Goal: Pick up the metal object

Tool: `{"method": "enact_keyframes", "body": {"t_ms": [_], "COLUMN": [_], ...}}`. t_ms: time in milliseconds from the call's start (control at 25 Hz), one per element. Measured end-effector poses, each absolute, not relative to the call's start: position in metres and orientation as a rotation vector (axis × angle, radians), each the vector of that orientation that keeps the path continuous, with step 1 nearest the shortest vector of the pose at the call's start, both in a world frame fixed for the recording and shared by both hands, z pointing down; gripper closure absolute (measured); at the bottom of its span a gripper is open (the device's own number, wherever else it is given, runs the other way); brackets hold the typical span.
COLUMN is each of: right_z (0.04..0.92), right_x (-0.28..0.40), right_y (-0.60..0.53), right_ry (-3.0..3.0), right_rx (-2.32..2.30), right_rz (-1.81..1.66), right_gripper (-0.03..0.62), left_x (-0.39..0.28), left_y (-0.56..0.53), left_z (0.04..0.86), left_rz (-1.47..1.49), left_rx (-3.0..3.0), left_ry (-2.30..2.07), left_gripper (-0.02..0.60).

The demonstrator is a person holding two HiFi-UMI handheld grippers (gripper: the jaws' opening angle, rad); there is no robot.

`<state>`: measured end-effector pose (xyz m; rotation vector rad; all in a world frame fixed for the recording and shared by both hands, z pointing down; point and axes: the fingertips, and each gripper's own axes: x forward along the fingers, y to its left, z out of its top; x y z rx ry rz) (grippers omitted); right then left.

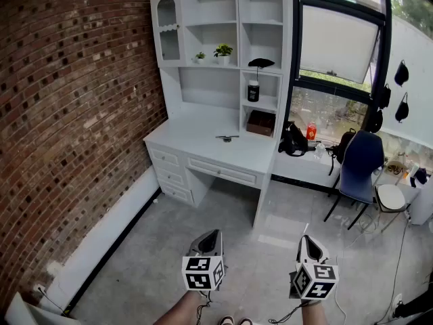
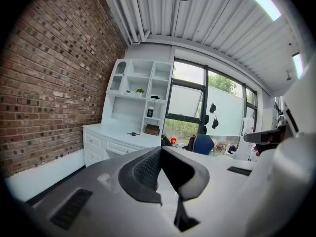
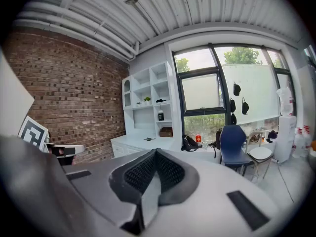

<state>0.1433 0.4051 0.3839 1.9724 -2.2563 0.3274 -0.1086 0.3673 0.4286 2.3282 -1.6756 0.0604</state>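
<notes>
Red-brown brick wall (image 1: 74, 114), white desk (image 1: 203, 143), blue chair (image 1: 358, 164), grey floor (image 1: 155, 249), and black-and-white square markers (image 1: 201, 274) on the left gripper (image 1: 214, 234) and right gripper (image 1: 308, 239)

White table (image 1: 196, 143) stands at the far side of the room, against the brick wall (image 1: 74, 114) on its left. Top surface mostly bare. One small dark metal object (image 1: 226, 138) lies flat near the middle of the top. A brown box (image 1: 261, 122) sits far right, in the open compartment, apart from the object.
</notes>
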Motion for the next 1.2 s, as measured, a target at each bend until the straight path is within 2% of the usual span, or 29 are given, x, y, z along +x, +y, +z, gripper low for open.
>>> {"method": "enact_keyframes", "body": {"t_ms": [1040,1200], "right_z": [0.415,0.417], "right_x": [0.176,0.185], "right_y": [0.415,0.415], "right_ry": [-2.240,-2.234], "right_rx": [2.015,2.021], "right_rz": [0.458,0.465], "right_gripper": [0.592,0.592], "left_x": [-0.092,-0.090], "left_y": [0.380,0.377], "left_z": [0.438,0.435], "left_rz": [0.019,0.015], "left_rx": [2.285,2.285], "left_ry": [-1.658,-1.675], "left_gripper": [0.566,0.511]}}
